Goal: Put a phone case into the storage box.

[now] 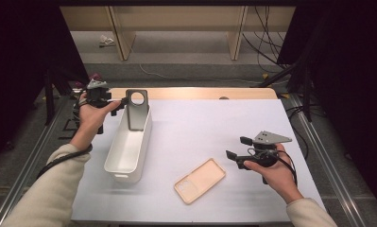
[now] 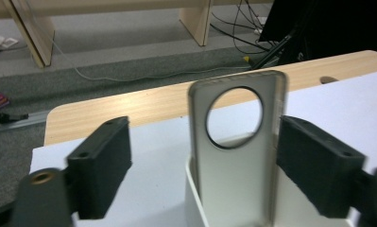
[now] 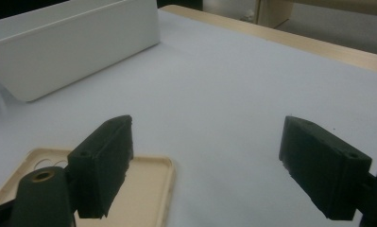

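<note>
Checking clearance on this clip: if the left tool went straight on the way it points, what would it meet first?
Probably the grey phone case, standing upright in the white bin between the left tool's open jaws.

Case (image 1: 137, 109) upright in bin (image 1: 127, 150); second case (image 1: 200, 180) right, on table (image 1: 214, 123).

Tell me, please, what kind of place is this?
Probably a lab or workshop set up for recording handling tasks. A work table covered in white stands between dark curtains, loose cables trail across the grey floor, and plain wooden furniture legs stand behind.
</note>
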Demonstrator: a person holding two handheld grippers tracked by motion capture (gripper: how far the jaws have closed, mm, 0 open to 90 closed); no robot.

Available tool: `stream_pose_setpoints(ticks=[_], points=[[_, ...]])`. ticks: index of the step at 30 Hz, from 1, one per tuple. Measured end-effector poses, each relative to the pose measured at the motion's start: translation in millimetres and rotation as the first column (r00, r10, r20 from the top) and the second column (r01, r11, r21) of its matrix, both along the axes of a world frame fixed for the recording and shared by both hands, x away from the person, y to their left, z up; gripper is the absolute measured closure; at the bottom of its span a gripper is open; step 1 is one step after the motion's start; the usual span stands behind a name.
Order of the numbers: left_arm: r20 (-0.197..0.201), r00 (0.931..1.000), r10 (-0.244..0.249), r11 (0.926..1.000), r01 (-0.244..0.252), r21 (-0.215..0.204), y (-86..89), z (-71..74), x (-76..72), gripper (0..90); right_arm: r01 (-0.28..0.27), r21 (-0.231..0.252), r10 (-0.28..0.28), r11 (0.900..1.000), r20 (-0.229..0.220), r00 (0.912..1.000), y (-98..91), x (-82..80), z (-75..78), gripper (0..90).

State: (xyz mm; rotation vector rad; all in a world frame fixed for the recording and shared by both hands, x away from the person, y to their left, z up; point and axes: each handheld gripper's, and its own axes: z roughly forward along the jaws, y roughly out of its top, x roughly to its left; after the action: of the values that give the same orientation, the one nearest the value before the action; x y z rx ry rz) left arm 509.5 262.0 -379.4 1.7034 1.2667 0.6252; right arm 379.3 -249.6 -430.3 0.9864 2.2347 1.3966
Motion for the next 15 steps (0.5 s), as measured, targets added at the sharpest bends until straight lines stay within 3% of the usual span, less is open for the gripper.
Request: stream_pose_setpoints(ticks=[8, 15], points=[[0.078, 0.9946, -0.068, 0.9973, 0.070, -0.025, -11.1, 15.1, -56.3, 9.7, -0.005, -0.019, 0.005, 0.9998, -0.008, 1.0000, 2.8, 1.3, -1.5, 22.9], [0.084, 0.9822, -0.168, 0.9844, 0.171, -0.038, -35.6, 8.9, -105.8, 4.3, -0.015, -0.041, 0.014, 0.9990, -0.015, 0.9998, 5.6, 3.3, -2.9, 25.7]])
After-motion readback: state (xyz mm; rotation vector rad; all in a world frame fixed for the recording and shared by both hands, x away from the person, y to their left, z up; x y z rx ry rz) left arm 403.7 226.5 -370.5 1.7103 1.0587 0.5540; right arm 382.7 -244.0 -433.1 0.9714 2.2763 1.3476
